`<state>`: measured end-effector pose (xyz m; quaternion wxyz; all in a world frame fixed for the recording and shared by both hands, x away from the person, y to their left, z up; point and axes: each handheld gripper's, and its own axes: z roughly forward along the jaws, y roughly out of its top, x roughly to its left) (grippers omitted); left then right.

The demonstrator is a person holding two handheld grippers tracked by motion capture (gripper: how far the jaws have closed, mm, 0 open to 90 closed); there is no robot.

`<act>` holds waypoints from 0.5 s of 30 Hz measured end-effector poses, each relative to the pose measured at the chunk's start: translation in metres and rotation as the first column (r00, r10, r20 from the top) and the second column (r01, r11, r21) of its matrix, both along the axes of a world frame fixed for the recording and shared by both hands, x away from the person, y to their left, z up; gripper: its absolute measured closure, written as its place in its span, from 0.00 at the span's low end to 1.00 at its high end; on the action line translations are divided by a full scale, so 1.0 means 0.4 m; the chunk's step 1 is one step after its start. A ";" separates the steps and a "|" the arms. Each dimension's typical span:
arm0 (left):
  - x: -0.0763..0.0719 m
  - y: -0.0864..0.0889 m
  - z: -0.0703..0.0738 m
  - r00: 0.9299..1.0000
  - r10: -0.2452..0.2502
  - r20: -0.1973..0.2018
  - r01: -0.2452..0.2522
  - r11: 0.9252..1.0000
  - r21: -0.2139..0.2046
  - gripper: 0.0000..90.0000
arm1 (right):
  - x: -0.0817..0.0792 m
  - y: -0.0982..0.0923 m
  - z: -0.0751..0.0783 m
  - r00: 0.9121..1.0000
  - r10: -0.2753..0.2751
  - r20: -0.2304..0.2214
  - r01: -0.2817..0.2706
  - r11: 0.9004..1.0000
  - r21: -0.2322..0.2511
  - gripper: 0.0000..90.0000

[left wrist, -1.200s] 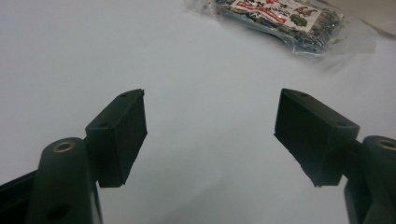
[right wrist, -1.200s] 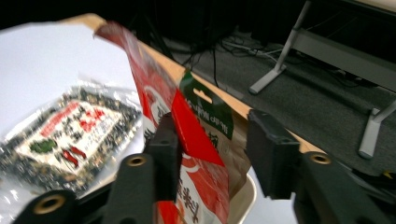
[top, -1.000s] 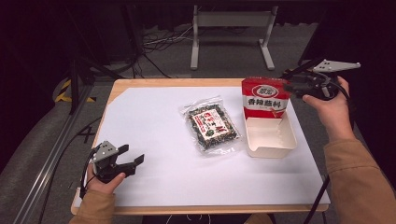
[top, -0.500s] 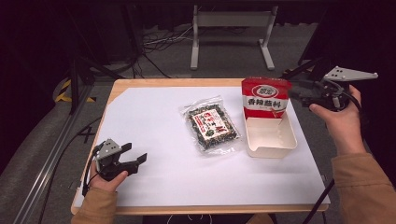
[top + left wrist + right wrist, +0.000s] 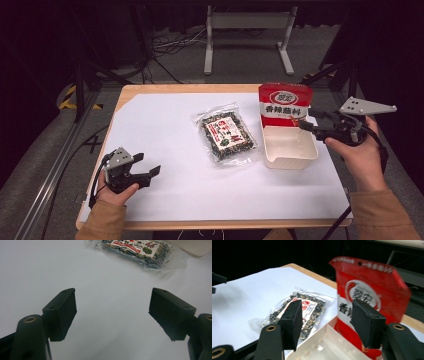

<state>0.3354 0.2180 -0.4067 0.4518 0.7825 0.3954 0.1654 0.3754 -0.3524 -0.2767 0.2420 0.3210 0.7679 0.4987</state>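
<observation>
On the worktop (image 5: 165, 200): 1 white tray (image 5: 289, 148), 1 red packet (image 5: 284, 104), 1 clear packet (image 5: 226, 135). 2 tools, left tool (image 5: 148, 174) and right tool (image 5: 304, 122), both wide, holding nothing.

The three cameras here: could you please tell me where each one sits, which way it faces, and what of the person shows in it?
High view: fixed above the person's side, looking forward and down on the table; both forearms, left gripper and right gripper show.
Left gripper view: rides the left gripper, low over the white sheet, facing the clear snack packet; its open black jaws show.
Right gripper view: rides the right gripper, facing the red pouch standing in the white tray; its open jaws show.
Shared: all three show the clear snack packet.
</observation>
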 end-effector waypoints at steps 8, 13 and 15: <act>0.017 -0.016 0.016 1.000 -0.014 -0.023 0.015 1.000 0.020 0.28 | -0.031 0.018 -0.054 1.000 0.029 -0.003 -0.029 0.999 0.028 0.46; 0.041 -0.021 0.030 0.999 -0.016 -0.049 0.019 0.998 0.067 0.33 | -0.045 0.031 -0.096 0.997 0.072 -0.039 -0.070 0.997 0.040 0.54; 0.052 -0.020 0.036 0.998 -0.010 -0.062 0.015 0.997 0.074 0.33 | -0.050 0.035 -0.102 0.996 0.080 -0.040 -0.078 0.996 0.041 0.54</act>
